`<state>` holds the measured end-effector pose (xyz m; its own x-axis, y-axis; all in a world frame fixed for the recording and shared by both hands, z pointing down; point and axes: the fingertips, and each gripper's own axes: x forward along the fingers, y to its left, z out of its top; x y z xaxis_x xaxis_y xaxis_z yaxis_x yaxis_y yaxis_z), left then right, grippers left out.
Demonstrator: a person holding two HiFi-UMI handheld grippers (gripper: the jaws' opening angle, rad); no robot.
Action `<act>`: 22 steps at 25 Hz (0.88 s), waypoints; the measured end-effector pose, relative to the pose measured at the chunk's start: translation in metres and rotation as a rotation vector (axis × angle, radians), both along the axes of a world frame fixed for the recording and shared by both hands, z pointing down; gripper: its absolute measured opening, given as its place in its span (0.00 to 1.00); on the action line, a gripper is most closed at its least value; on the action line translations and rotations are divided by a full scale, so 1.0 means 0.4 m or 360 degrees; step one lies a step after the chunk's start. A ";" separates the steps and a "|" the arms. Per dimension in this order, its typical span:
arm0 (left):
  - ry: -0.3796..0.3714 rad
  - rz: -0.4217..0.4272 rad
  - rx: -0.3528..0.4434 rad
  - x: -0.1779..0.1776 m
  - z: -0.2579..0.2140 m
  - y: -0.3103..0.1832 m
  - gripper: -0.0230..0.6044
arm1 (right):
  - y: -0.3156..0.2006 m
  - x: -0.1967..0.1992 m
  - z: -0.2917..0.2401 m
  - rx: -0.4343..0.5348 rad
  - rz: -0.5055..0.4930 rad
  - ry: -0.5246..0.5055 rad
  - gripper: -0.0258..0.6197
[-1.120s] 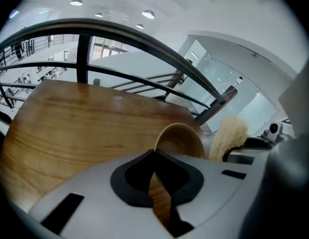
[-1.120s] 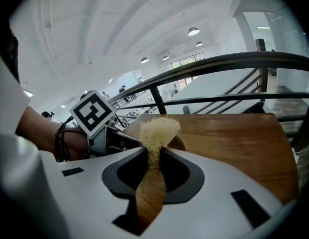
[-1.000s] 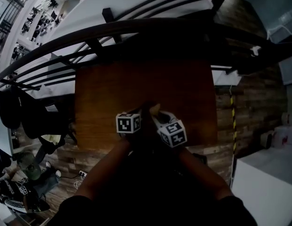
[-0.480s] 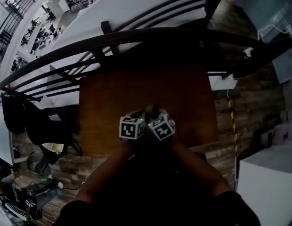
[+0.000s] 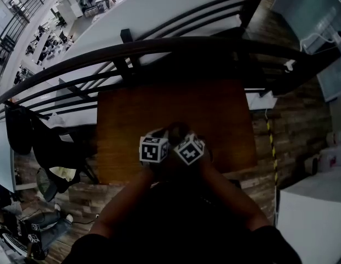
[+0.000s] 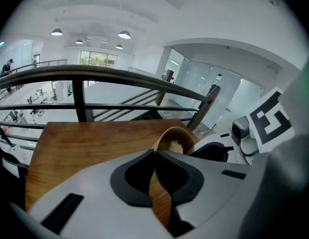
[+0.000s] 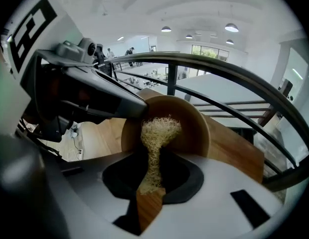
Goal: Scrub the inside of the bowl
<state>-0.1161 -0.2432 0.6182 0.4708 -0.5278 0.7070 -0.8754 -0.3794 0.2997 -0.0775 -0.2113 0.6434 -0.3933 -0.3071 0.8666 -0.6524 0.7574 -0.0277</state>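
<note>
Right gripper view, centre frame: the right tongs [image 7: 153,163] are clamped on the neck of a pale fibre scrubber [image 7: 159,126]. Its bushy head is pushed into the wooden bowl [image 7: 194,128], whose mouth is tipped toward the camera. Left gripper view shows the left tongs [image 6: 155,156] pinched shut on the bowl's thin wall at lower centre, with the scrubber's tuft inside the bowl just above them. The wooden surface [image 6: 89,143] spreads to the left and a dark railing [image 6: 94,73] crosses the upper half. Head view, dim, shows both marker cubes [image 5: 154,149] side by side at mid-frame over that surface; whether the bowl rests on it cannot be made out. The scrubbing appears under way. Doing it well likely means the left tongs bracing the rim against the push while the right sweeps the fibres in circles over the base and up the inner wall. Pressure should be modest enough that the bowl does not twist out of its grip.
</note>
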 end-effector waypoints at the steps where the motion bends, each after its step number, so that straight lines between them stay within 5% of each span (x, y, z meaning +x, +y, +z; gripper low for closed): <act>1: 0.0008 -0.0007 -0.0001 -0.003 0.001 0.001 0.05 | -0.013 0.007 -0.006 0.0038 0.0016 0.0020 0.16; 9: 0.0095 0.0050 -0.0004 0.028 -0.013 0.016 0.05 | -0.057 0.014 -0.049 0.0194 0.0071 0.0063 0.16; 16: 0.0162 0.0036 0.0081 0.025 -0.047 0.009 0.05 | 0.007 -0.044 -0.033 0.0035 -0.0183 -0.0045 0.16; 22: 0.0117 -0.0095 0.0057 -0.020 -0.032 0.004 0.05 | 0.009 0.010 -0.039 0.0007 -0.0086 0.0065 0.15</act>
<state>-0.1242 -0.2415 0.6055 0.4876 -0.5808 0.6519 -0.8729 -0.3388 0.3511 -0.0734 -0.2077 0.6279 -0.3739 -0.2900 0.8810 -0.6110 0.7916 0.0012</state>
